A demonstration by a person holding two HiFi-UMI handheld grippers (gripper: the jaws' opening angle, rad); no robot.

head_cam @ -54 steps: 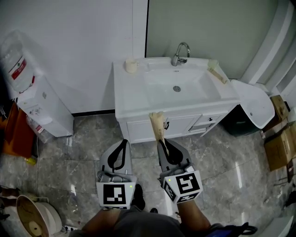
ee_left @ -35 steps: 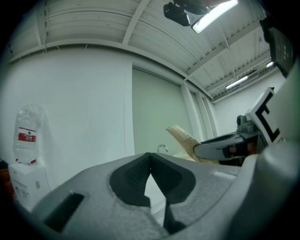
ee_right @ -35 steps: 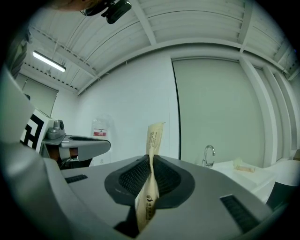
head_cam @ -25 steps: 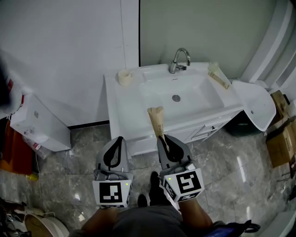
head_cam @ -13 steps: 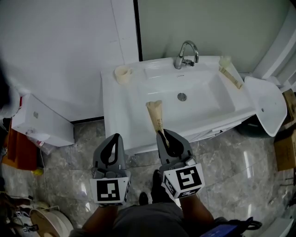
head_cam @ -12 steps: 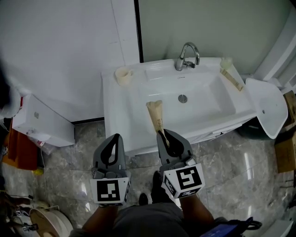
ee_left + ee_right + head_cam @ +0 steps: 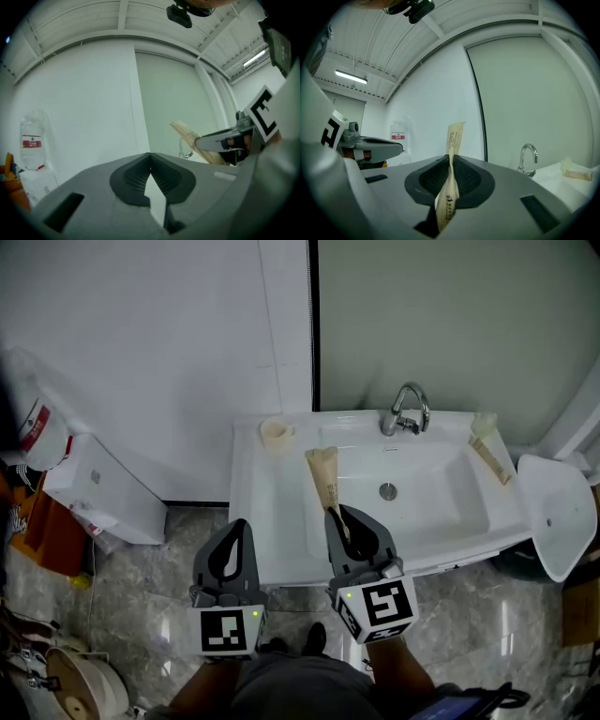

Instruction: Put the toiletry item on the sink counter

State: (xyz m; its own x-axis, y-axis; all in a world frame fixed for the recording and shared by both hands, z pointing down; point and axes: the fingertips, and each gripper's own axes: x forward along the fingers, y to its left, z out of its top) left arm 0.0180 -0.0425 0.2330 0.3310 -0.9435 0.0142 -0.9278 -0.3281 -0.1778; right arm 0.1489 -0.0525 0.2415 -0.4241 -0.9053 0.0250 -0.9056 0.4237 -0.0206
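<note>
Transport step: our right gripper (image 7: 339,515) jaws pinch the beige toiletry sachet (image 7: 323,474) above the sink desk (image 7: 251,521). The left gripper (image 7: 236,527) jaws are together, empty. Next, we judge: lower it and release.

This is a washroom corner in a plain, utilitarian building rather than a furnished home. A white vanity counter (image 7: 258,521) with a moulded basin (image 7: 431,512) and a chrome faucet (image 7: 405,409) stands against a white wall (image 7: 141,334) and a pale green panel (image 7: 450,324). The floor (image 7: 141,587) is glossy grey marble-look tile. A water dispenser (image 7: 94,493) with an upturned bottle (image 7: 33,423) stands at the left, and a strip light (image 7: 350,76) hangs under a ribbed panel ceiling (image 7: 393,33).
</note>
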